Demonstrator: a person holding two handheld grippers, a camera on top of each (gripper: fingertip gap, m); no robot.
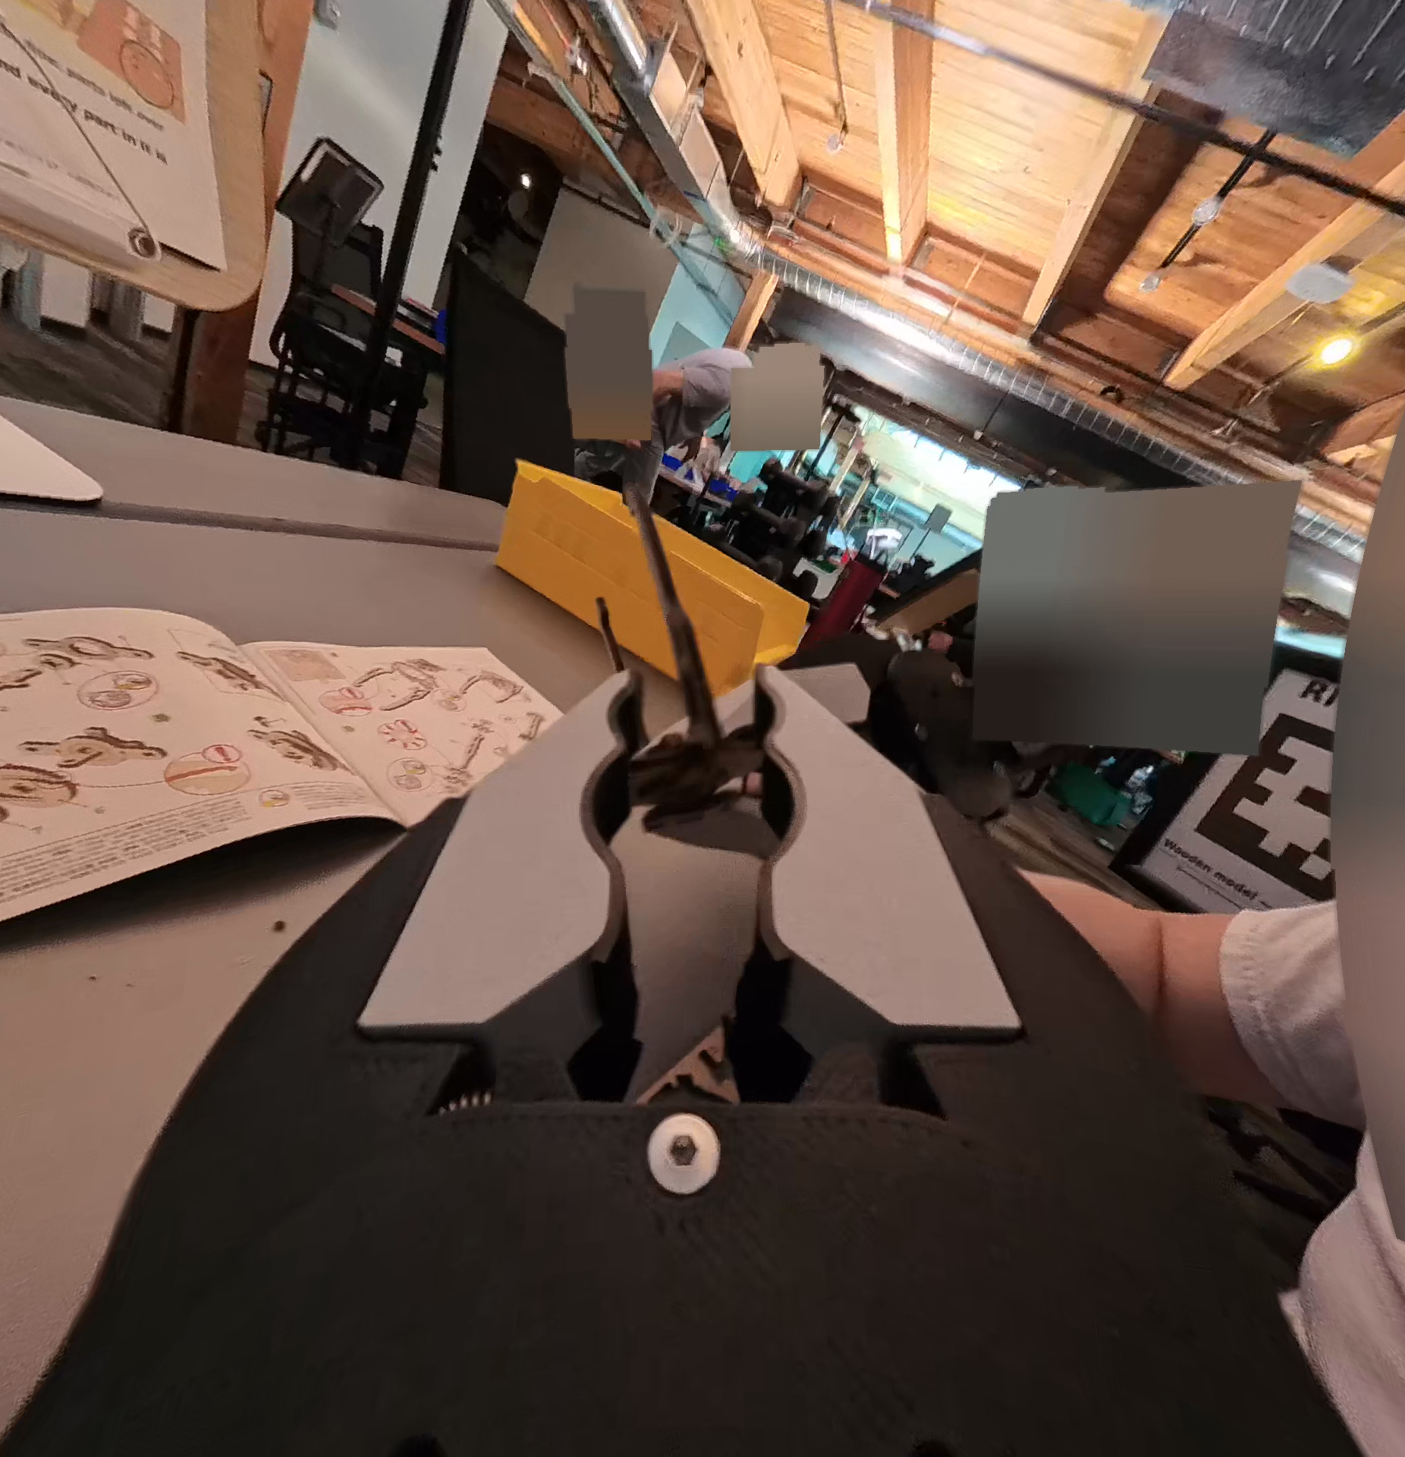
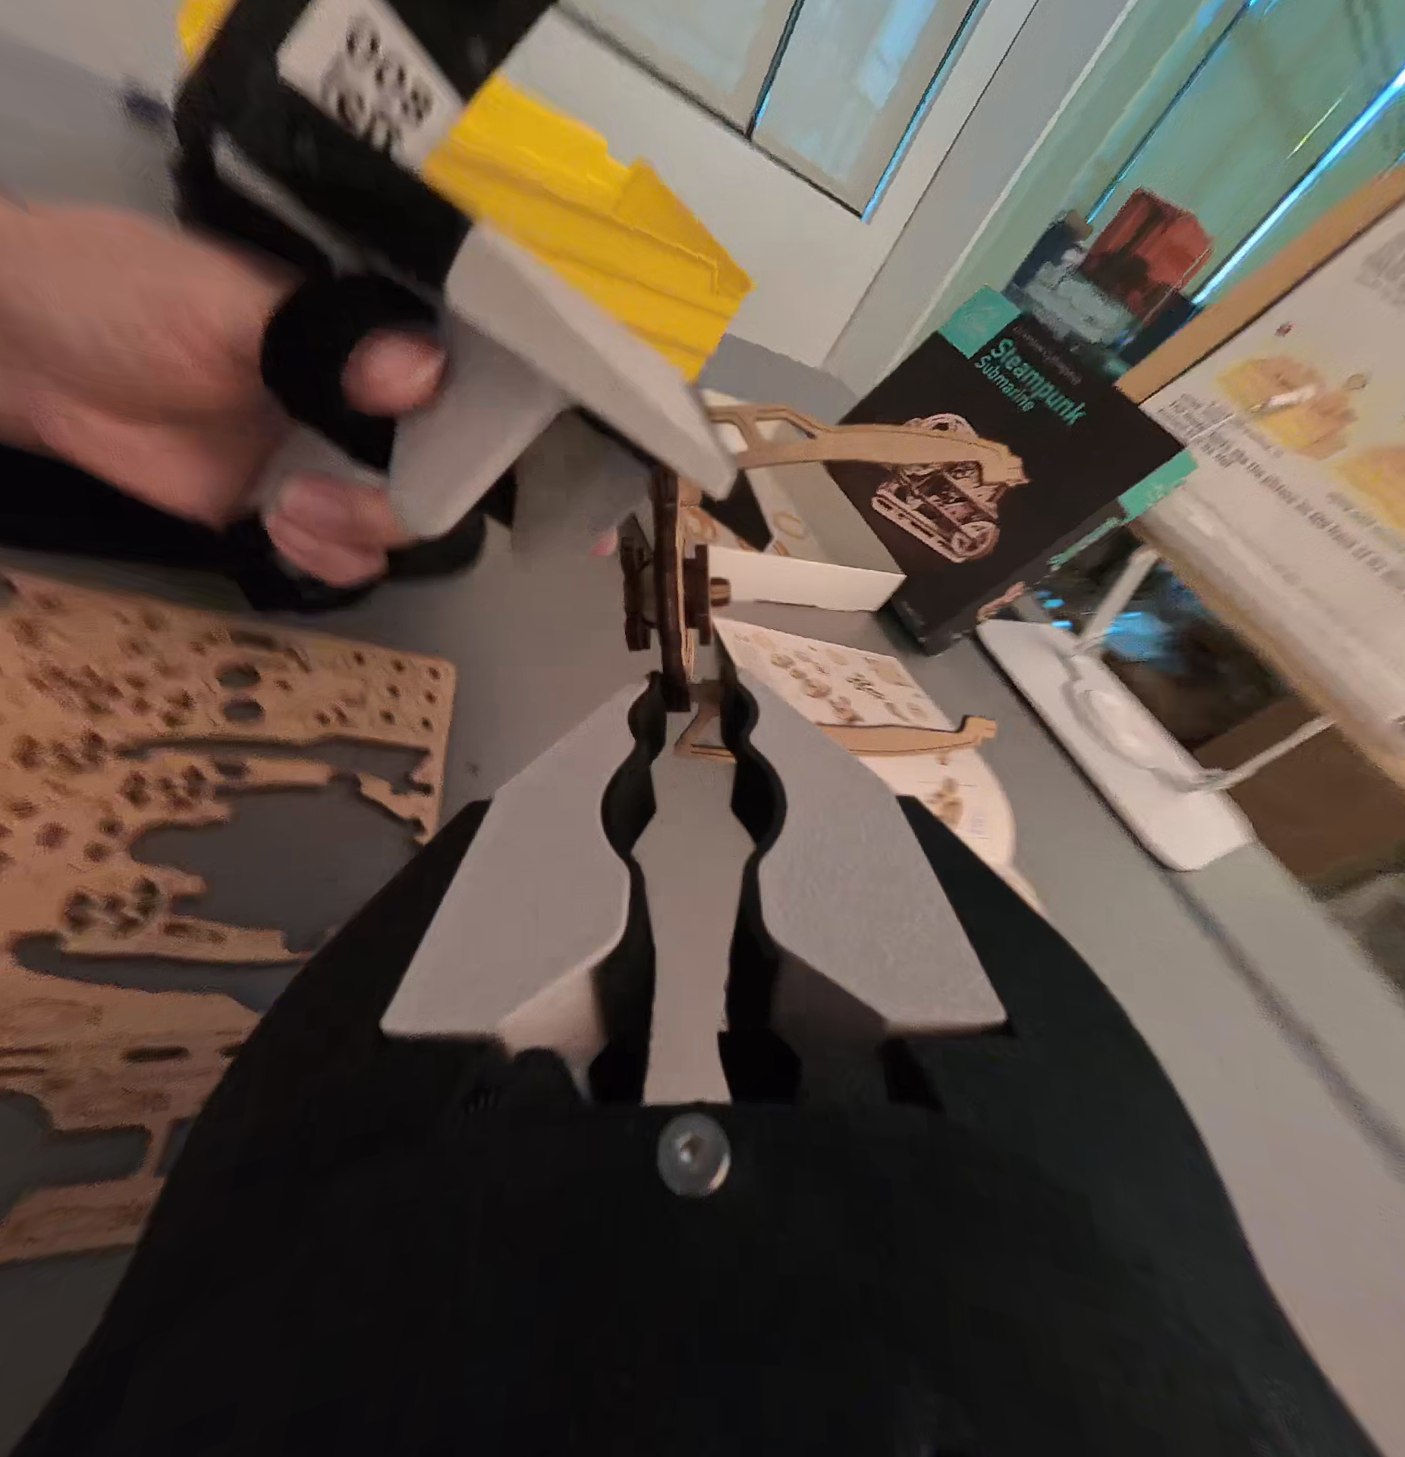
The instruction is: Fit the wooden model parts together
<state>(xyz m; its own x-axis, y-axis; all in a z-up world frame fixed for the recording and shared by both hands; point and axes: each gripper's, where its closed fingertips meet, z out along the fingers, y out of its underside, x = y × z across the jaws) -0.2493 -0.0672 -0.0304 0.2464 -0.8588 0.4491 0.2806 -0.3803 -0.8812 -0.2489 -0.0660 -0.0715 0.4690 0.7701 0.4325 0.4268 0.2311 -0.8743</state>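
Observation:
My left gripper [image 1: 695,686] is shut on a dark wooden model assembly [image 1: 687,769] seated in the round notch of its grey fingers. Thin wooden struts [image 1: 656,568] stick up from the assembly. In the right wrist view the left gripper [image 2: 715,465], held by a hand [image 2: 132,378], grips the top of the same model [image 2: 672,599], which hangs edge-on. A long curved wooden arm [image 2: 865,434] reaches right from it. My right gripper [image 2: 691,698] is closed on the model's lower end, where a second curved arm [image 2: 849,737] reaches right.
A yellow bin [image 1: 644,599] stands behind the model. An open instruction booklet [image 1: 211,733] lies at left, and it also shows under the model [image 2: 841,678]. A punched-out wooden sheet [image 2: 171,788] lies at left. A black kit box [image 2: 999,473] and a white base [image 2: 1117,757] stand at right.

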